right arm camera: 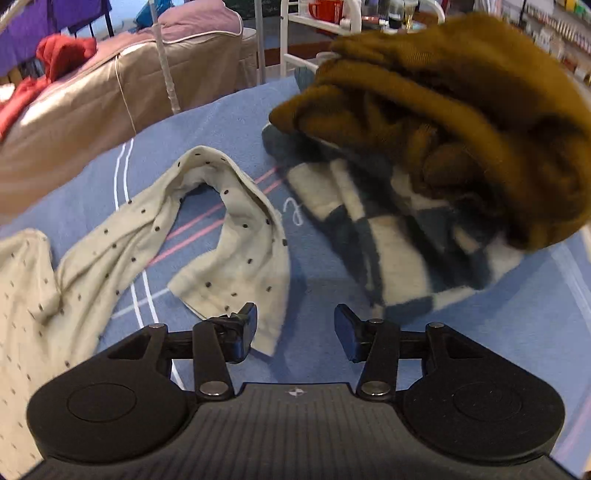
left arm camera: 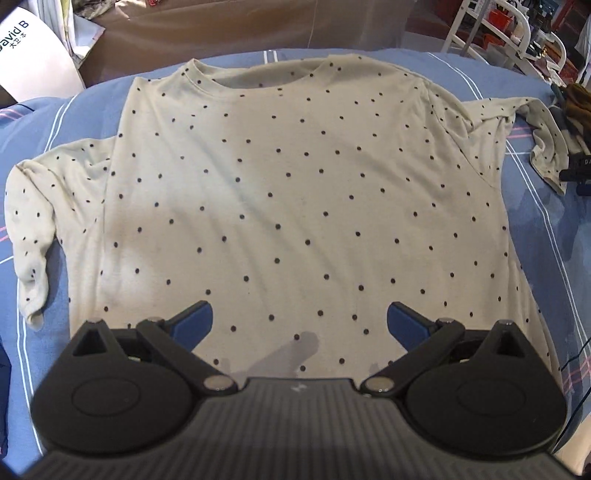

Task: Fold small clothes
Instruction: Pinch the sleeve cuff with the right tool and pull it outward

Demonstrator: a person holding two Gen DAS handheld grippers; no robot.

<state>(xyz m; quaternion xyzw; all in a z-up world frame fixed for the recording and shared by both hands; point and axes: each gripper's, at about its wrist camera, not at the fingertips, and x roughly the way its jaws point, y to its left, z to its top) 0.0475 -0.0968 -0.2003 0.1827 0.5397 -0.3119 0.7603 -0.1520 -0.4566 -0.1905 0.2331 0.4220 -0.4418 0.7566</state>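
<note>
A cream long-sleeved shirt with dark dots (left arm camera: 288, 192) lies flat on the blue sheet (left arm camera: 554, 229), collar at the far side, both sleeves spread out and crumpled. My left gripper (left arm camera: 300, 325) is open and empty, above the shirt's near hem at its middle. In the right wrist view the shirt's right sleeve (right arm camera: 236, 236) lies curled on the sheet (right arm camera: 480, 350). My right gripper (right arm camera: 295, 328) is open and empty, just beside the sleeve's cuff; its left finger (right arm camera: 247, 325) is at the cuff's edge.
A pile of clothes, a mustard-brown garment (right arm camera: 461, 110) on a white and dark-blue checked one (right arm camera: 388, 236), lies just right of the sleeve. A brown sofa (right arm camera: 92, 107) and a white rack (left arm camera: 491, 33) stand beyond the bed.
</note>
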